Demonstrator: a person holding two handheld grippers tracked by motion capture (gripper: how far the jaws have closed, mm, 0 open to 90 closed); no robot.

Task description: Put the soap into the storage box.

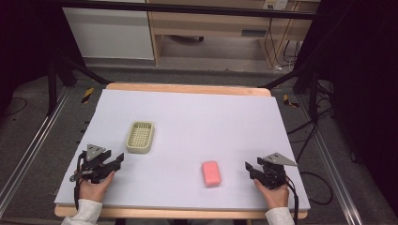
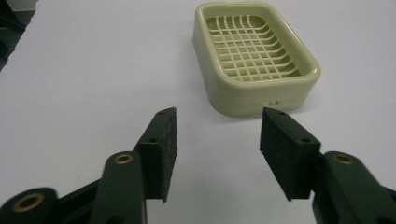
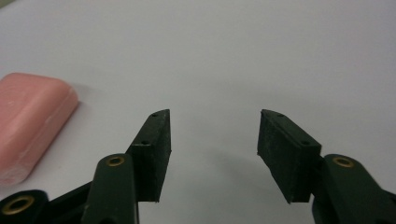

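A cream soap dish point(image 1: 140, 137) with a slatted grid bottom sits on the left half of the pale board point(image 1: 197, 117). A pink bar of soap point(image 1: 211, 173) lies flat near the front, right of centre. My left gripper point(image 1: 114, 165) rests at the front left, open, with nothing between its jaws; the soap dish point(image 2: 254, 56) stands just ahead of it and a little to the right in the left gripper view. My right gripper point(image 1: 250, 170) is at the front right, open and empty, and the soap point(image 3: 30, 123) lies to its left.
The pale board lies on a wooden table point(image 1: 187, 88) with dark floor around it. Black frame legs point(image 1: 51, 84) stand at both far corners. Cables point(image 1: 309, 136) trail on the floor at the right. A wooden cabinet point(image 1: 211, 28) stands beyond the table.
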